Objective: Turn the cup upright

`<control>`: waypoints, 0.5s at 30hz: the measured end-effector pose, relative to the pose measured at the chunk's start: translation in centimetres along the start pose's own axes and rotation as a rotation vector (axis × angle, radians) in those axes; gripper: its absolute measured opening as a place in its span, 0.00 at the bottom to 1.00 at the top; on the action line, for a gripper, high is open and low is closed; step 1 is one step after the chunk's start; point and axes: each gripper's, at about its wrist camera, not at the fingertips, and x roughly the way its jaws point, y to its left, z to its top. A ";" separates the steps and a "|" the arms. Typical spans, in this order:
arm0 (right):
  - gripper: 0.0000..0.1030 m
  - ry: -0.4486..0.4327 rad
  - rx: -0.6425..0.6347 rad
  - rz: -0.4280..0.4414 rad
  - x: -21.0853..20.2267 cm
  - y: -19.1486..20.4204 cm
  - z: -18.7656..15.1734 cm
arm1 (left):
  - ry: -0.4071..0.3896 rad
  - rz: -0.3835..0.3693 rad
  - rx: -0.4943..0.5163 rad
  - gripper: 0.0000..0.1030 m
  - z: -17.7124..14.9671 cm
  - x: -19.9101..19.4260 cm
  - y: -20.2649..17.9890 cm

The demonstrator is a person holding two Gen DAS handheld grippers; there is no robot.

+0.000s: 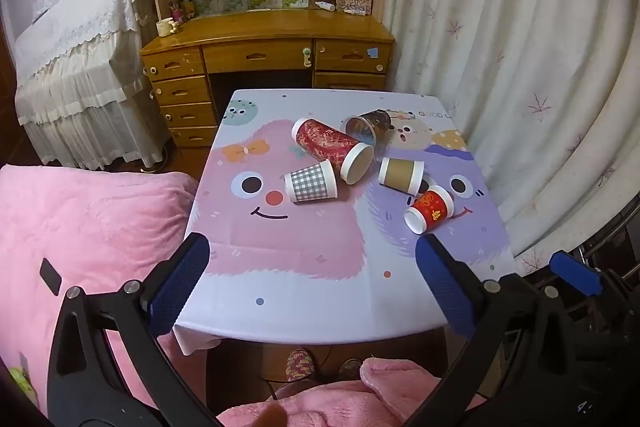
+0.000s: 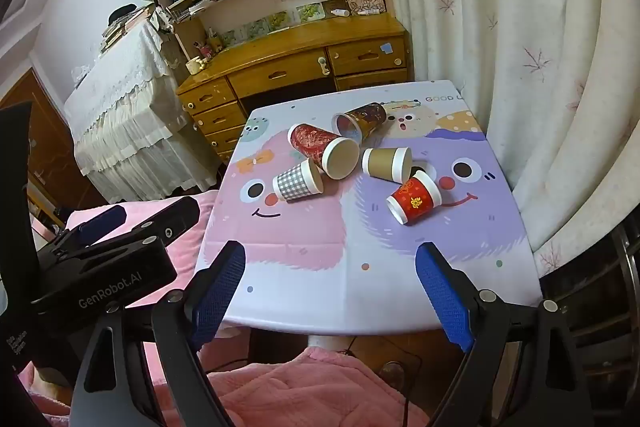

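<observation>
Several paper cups lie on their sides on a small table (image 1: 304,307) with a cartoon cloth. A tall red cup (image 1: 332,149) (image 2: 322,149), a grey checked cup (image 1: 312,182) (image 2: 298,181), a brown cup (image 1: 401,175) (image 2: 387,164), a small red cup (image 1: 429,209) (image 2: 414,203) and a dark patterned cup (image 1: 366,126) (image 2: 360,119) lie clustered mid-table. My left gripper (image 1: 312,259) and right gripper (image 2: 330,259) are open and empty, both held above the table's near edge, well short of the cups.
A pink blanket (image 1: 80,227) covers the seat to the left and my lap below. A white curtain (image 1: 540,67) hangs right of the table. A wooden desk (image 1: 268,43) with shelves stands behind it. The left gripper's body (image 2: 108,267) shows in the right wrist view.
</observation>
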 end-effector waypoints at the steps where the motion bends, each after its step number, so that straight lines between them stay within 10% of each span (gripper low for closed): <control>1: 0.86 -0.004 0.000 0.000 -0.1 0.0 0.0 | -0.005 0.013 0.005 0.99 0.0 0.0 0.0; 15: 0.86 0.006 -0.003 -0.006 -0.4 -0.1 -0.2 | -0.045 0.044 0.028 0.98 0.0 -0.3 -0.5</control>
